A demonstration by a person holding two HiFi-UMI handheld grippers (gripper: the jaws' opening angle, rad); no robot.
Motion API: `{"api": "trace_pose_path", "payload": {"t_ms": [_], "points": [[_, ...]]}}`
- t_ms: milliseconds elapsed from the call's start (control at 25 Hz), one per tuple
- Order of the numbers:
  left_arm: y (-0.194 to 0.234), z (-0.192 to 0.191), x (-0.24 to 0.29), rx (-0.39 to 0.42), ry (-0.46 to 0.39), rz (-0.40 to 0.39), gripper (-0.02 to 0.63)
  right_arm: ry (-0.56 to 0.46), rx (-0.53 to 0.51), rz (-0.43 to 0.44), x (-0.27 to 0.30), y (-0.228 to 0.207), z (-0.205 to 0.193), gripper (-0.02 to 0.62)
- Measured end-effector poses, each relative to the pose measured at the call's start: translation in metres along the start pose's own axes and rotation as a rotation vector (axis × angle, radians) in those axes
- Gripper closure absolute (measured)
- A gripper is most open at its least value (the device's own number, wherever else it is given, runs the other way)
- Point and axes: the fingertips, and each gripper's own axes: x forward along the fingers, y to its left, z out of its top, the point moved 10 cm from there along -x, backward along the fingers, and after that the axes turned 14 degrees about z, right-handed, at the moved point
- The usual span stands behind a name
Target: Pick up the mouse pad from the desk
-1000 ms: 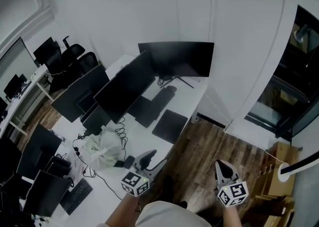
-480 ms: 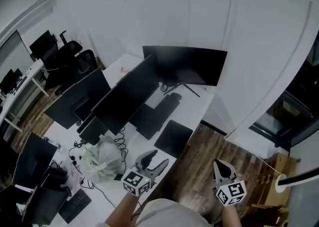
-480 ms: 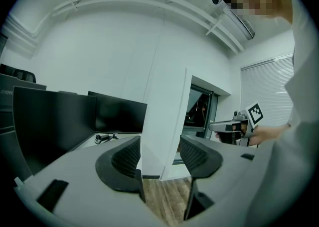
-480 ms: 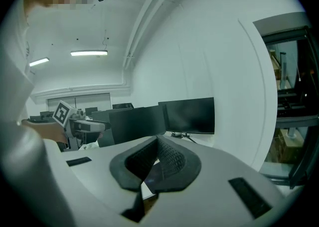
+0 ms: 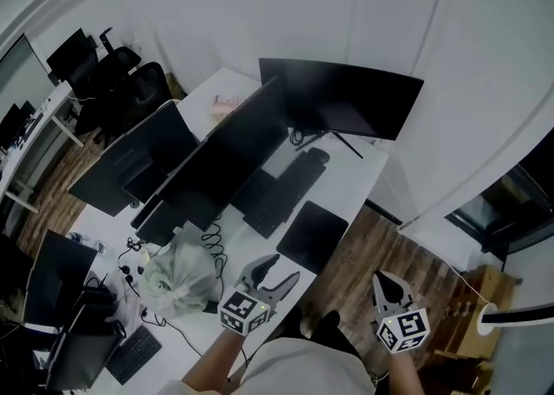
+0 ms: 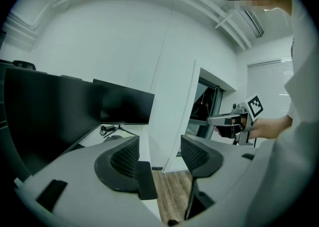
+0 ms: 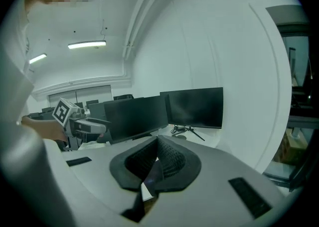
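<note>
Head view: the flat, matte-black, near-square mouse pad (image 5: pixel 312 236) lies at the near edge of the white desk (image 5: pixel 359 172) beside the keyboard (image 5: pixel 279 197), just ahead of the left gripper (image 5: pixel 279 270) (the nearer one). The right gripper (image 5: pixel 388 285) hangs over wood floor. Left gripper view: jaws opening, nothing between the ribbed pads (image 6: pixel 124 156). Right gripper view: jaws pressed together, empty.

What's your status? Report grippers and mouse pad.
Left gripper opening, empty. Right gripper shut, empty. Mouse pad flat at desk edge, untouched, keyboard beside it.
</note>
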Motion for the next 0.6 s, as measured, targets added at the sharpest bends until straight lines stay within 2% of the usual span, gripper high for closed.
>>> {"api": "trace_pose_path", "payload": {"t_ms": [360,600], "points": [[0.016,-0.022,0.055,-0.048,0.079,0.074,0.297,0.068,0.018,0.086,0.051,-0.057,-0.007,0.583],[0.018,-0.029,0.105,-0.079,0.113,0.139,0.283,0.115,0.027,0.159,0.086,-0.116,-0.008,0.583]]}}
